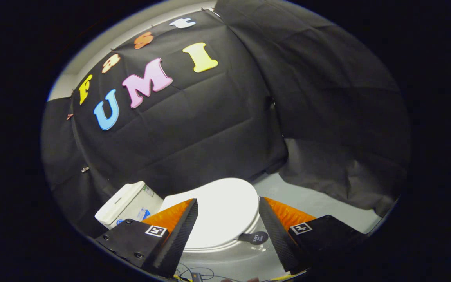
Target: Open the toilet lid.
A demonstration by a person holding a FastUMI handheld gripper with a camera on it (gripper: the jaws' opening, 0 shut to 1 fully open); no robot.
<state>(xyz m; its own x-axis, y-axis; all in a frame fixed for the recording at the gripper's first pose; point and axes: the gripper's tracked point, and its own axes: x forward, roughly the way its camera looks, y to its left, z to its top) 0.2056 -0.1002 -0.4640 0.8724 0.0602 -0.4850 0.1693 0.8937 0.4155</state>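
Observation:
A white toilet stands on the floor ahead of me, its lid [225, 209] lying flat and closed over the bowl. The white cistern [127, 203] sits at the toilet's back end, beyond my left finger. My gripper [228, 205] hovers above the lid, open, the wide gap between the fingers framing the lid's middle. Nothing is held. A small dark tab [255, 237] sticks out from the lid's rim near the right finger. The white bowl rim [225, 258] shows below the lid, between the fingers.
Black cloth walls enclose the booth behind and to the right of the toilet. A strip of pale grey floor [319, 199] runs beyond the right finger. Some thin cables [194, 274] lie on the floor close under the gripper.

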